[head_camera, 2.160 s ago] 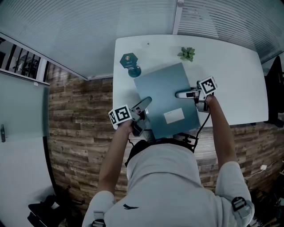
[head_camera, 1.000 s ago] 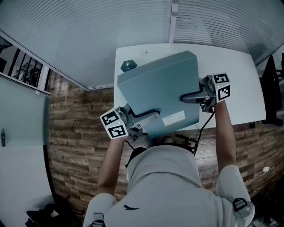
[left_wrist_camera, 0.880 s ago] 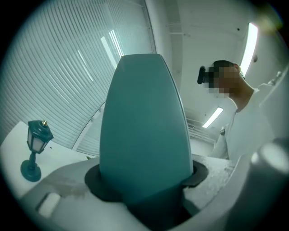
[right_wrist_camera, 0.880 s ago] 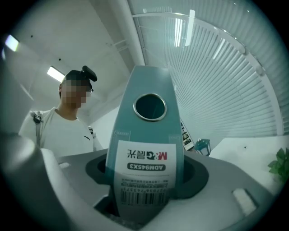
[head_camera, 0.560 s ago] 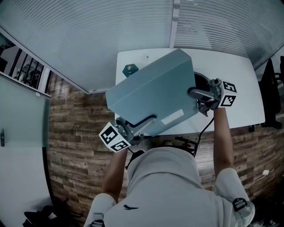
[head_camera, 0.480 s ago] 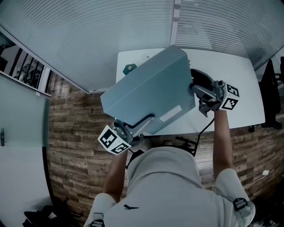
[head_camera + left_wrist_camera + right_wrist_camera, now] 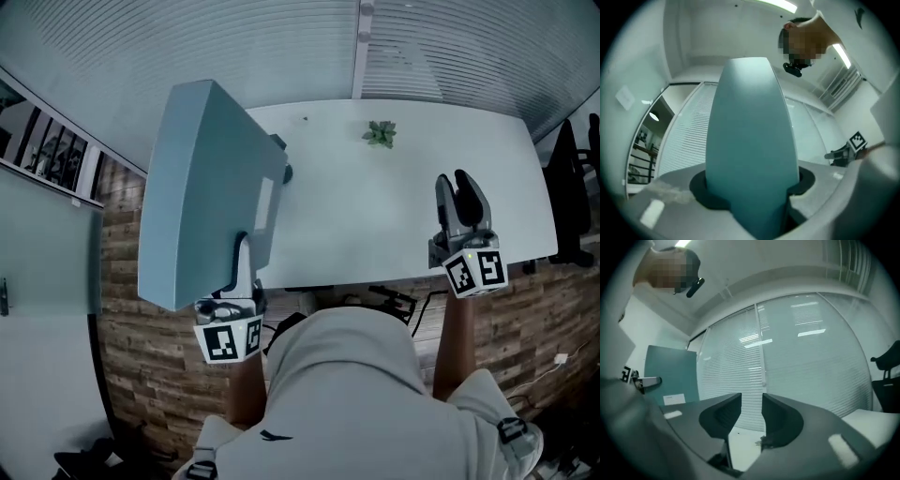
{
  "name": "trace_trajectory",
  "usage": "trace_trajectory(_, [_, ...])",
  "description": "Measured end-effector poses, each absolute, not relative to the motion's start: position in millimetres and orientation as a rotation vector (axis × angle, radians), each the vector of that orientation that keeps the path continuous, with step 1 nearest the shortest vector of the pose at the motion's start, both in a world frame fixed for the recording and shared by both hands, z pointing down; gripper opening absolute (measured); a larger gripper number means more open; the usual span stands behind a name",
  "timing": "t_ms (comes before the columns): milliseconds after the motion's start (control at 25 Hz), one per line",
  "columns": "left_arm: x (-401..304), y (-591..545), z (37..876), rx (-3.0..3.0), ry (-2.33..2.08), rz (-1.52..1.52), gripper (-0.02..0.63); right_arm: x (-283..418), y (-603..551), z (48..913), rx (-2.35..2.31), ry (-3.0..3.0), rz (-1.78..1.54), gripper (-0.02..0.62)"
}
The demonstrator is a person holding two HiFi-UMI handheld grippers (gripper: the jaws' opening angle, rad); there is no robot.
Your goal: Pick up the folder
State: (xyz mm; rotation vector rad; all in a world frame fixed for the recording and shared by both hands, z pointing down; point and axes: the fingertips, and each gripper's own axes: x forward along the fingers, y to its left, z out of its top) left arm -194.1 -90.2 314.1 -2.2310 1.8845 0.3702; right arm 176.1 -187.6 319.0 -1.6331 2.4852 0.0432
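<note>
Standing by blinds (image 7: 234,56), white table (image 7: 375,216) w/ plant (image 7: 380,134); L tool (image 7: 242,255) just tightened on folder (image 7: 197,187), R tool (image 7: 455,187) just narrowed, empty.

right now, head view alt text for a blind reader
The left tool grips a large blue-grey folder, its jaws just tightened on it, holding it upright at the white table's left end. The right tool is empty over the near edge, its jaws just closing to a narrow gap; a small plant sits at the far side.

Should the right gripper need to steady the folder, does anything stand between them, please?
Nothing visible: only bare table lies between the folder, upright in the left gripper, and the right gripper, whose empty jaws have just been closing.
</note>
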Motion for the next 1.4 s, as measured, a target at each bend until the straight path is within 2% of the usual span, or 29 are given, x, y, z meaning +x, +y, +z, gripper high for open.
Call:
trace_trajectory(160, [-211, -88, 341, -2.192, 2.026, 0.300, 0.305, 176, -171, 334, -1.684, 2.454, 0.034, 0.022])
trace_trajectory(240, [-217, -87, 351, -2.180, 2.083, 0.279, 0.305, 167, -167, 344, -1.680, 2.503, 0.042, 0.000])
trace_trajectory(520, [-223, -89, 356, -2.162, 2.106, 0.240, 0.305, 149, -172, 359, -1.682, 2.598, 0.106, -0.002])
trace_trajectory(1400, [-224, -96, 363, -2.171, 2.120, 0.205, 0.305, 155, -177, 365, -1.754, 2.568, 0.077, -0.003])
